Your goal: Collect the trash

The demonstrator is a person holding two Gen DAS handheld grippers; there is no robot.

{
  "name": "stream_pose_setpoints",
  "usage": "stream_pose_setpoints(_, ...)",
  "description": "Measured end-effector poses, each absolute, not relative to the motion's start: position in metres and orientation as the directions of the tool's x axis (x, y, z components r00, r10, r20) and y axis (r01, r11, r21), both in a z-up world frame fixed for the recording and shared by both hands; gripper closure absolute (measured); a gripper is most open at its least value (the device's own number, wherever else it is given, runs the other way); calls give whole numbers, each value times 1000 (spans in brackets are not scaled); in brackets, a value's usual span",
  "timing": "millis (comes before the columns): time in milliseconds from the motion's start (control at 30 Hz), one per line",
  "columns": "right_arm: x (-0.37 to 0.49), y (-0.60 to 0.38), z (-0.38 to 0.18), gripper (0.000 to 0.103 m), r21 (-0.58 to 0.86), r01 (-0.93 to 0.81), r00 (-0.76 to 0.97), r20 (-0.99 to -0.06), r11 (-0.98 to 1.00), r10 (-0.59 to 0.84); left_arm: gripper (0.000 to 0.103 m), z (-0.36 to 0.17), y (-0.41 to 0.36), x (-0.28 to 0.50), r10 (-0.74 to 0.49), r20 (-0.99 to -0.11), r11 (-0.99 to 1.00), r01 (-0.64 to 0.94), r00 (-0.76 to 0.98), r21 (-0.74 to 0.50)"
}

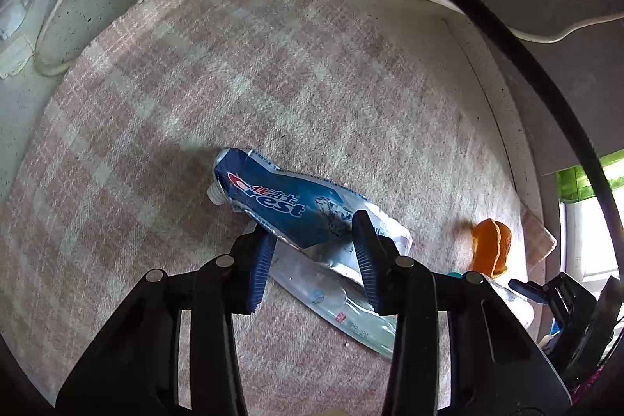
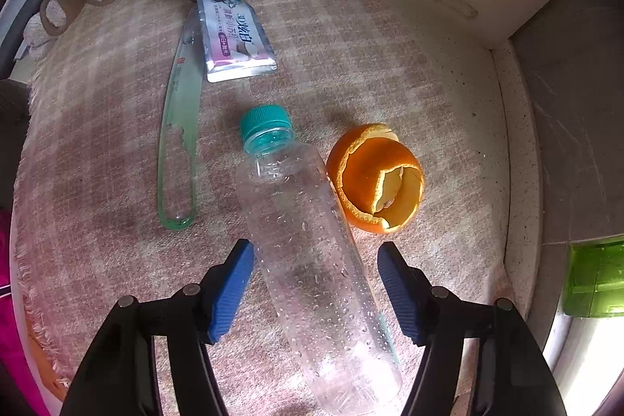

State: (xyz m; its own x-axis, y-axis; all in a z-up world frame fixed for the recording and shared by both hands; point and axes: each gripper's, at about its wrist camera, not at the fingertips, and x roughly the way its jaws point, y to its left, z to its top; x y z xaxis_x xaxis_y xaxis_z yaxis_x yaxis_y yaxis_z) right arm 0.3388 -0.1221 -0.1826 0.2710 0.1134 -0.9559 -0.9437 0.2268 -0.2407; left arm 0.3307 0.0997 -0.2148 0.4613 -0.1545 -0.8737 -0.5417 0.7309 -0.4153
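- I'm working over the checked cloth [image 2: 351,38], which covers most of both views and carries all the litter; I judge the step in hand to be the first pickup, with nothing lifted yet.
- The clear plastic bottle [image 2: 312,252] lies on its side at the centre of the right wrist view, teal cap toward 12 o'clock. My right gripper [image 2: 316,295] straddles its body, jaws spread with a gap on each side, gripping nothing. Next I'd sink a little and close on the body squarely; it is round and beaded with droplets, so I expect it could slip.
- The toothpaste tube [image 1: 288,201] sits at the centre of the left wrist view, nozzle toward 10 o'clock. My left gripper [image 1: 312,244] has it between the pads near its flat tail; the pads look touching or nearly so, and I cannot tell whether they already pinch.
- A slim clear wrapper [image 2: 177,151] lies just beside the tube, partly under it.
- The orange peel [image 2: 374,178] touches the bottle's shoulder at 3 o'clock, so lifting may nudge it.
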Motion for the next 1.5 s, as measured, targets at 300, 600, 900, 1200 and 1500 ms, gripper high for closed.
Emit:
stream_pose_setpoints(300,332,-117,-188,42,-241,-947,269,-956,210,115,91,-198,93,357,-146,-850,792,-455,506,-407)
stream_pose_setpoints(600,337,-126,-160,45,-9,-928,132,-943,371,307,101,-174,92,338,-185,-802,792,-396,568,-464)
stream_pose_setpoints(900,322,-138,-132,47,192,-836,126,-844,513,521,101,-144,82,292,-167,-765,823,-339,622,-456)
stream_pose_setpoints(1200,284,-158,-129,47,232,-714,237,-808,661,540,102,-127,67,237,-189,-741,840,-284,645,-462)
stream_pose_setpoints(1500,243,-178,-136,48,250,-654,265,-808,714,526,93,-131,60,228,-215,-770,861,-256,601,-440)
